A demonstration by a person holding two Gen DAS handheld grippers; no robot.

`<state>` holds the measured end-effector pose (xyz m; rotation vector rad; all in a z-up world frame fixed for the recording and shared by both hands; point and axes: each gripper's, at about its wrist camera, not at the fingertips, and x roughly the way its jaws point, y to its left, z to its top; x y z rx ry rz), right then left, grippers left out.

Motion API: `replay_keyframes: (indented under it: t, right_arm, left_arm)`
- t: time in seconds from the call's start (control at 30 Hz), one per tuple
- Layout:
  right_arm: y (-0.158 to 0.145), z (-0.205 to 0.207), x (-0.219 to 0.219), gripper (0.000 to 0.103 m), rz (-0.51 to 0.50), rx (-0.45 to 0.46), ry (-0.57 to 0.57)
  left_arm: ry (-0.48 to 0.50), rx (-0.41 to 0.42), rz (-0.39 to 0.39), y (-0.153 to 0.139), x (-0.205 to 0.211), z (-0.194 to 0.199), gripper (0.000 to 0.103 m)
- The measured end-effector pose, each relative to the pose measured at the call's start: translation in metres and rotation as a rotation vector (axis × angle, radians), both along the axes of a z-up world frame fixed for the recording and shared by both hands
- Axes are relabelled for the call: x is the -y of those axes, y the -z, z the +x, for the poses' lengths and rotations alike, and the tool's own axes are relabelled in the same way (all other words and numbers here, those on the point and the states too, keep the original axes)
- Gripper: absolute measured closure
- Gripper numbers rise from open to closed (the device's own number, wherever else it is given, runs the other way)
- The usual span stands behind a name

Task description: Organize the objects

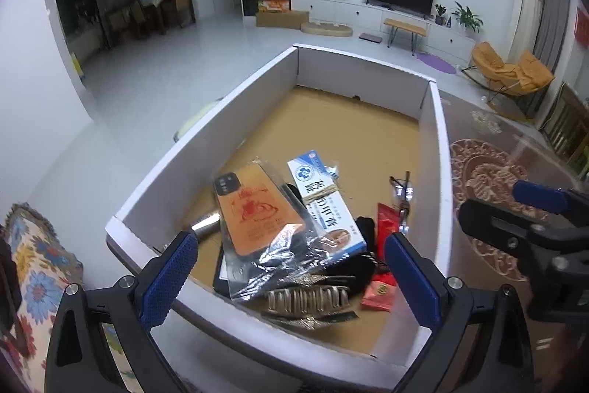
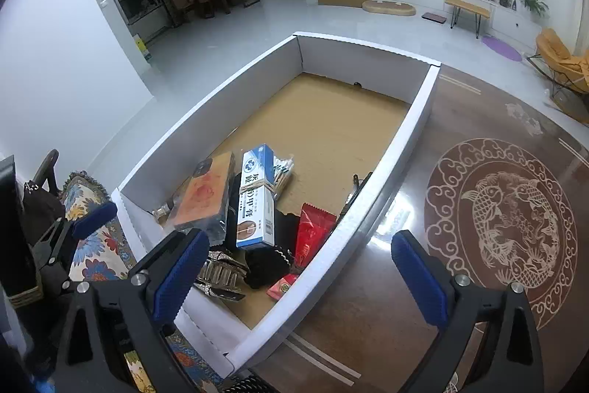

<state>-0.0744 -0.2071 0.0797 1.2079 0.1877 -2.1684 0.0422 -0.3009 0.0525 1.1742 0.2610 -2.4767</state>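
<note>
Both claws stand wide apart, gripping nothing. The left gripper hangs over the box's near corner, above the phone case; the right gripper straddles its right wall. The pile crowds the near end; the far floor lies bare.

White box, brown floor, bright clutter

The box has white walls and a tan bottom; in it lie an orange phone case, a blue-and-white carton and red packets. The dark brown table bears a pale fish medallion; blue pads line the black grippers.
</note>
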Motion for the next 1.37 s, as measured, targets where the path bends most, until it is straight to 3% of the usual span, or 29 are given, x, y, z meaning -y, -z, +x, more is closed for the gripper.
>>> replay_keyframes:
  t: [0.63, 1.2, 1.37]
  right_arm:
    - [-0.007, 0.002, 0.016, 0.003, 0.065, -0.077, 0.002]
    - [-0.006, -0.002, 0.015, 0.003, 0.068, -0.083, 0.003]
    - [-0.008, -0.002, 0.015, 0.003, 0.06, -0.083, 0.001]
  left_arm:
    - [-0.057, 0.01, -0.027, -0.006, 0.012, 0.006, 0.0]
    - [-0.078, -0.001, -0.06, -0.01, 0.016, 0.01, 0.0]
    - [-0.076, -0.018, -0.136, -0.014, 0.005, 0.013, 0.0]
